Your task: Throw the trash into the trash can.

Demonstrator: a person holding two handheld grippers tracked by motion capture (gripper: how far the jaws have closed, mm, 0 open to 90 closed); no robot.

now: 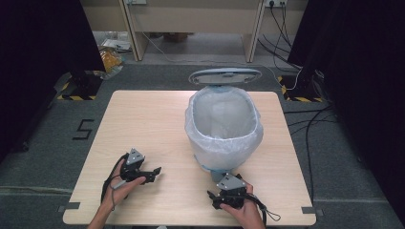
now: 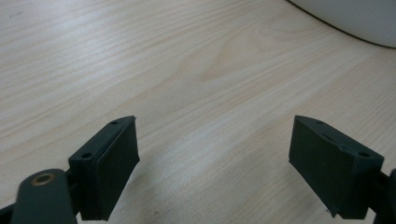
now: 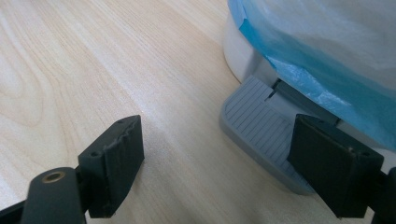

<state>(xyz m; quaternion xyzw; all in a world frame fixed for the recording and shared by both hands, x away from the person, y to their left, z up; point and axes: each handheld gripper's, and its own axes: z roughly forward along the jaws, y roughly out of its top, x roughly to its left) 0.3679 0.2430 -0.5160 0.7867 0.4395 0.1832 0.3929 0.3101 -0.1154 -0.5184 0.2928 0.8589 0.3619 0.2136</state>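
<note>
A white pedal bin (image 1: 223, 126) stands on the wooden table (image 1: 143, 119), right of centre, lid (image 1: 224, 75) raised at the back. A translucent white liner bag (image 1: 239, 143) with a blue edge (image 3: 308, 70) is folded over its rim. The grey ribbed foot pedal (image 3: 261, 128) juts from the bin's base toward me. My left gripper (image 1: 154, 172) rests low over the table at front left, open, nothing between its jaws. My right gripper (image 1: 215, 198) sits at front right just before the pedal, open and empty; its right jaw overlaps the pedal in the right gripper view.
Bare wood (image 2: 187, 70) lies under the left gripper, with the bin's white wall (image 2: 355, 18) at the far upper right. Cables (image 1: 305, 119) run over the grey floor to the right. A desk frame (image 1: 191, 28) stands beyond the table.
</note>
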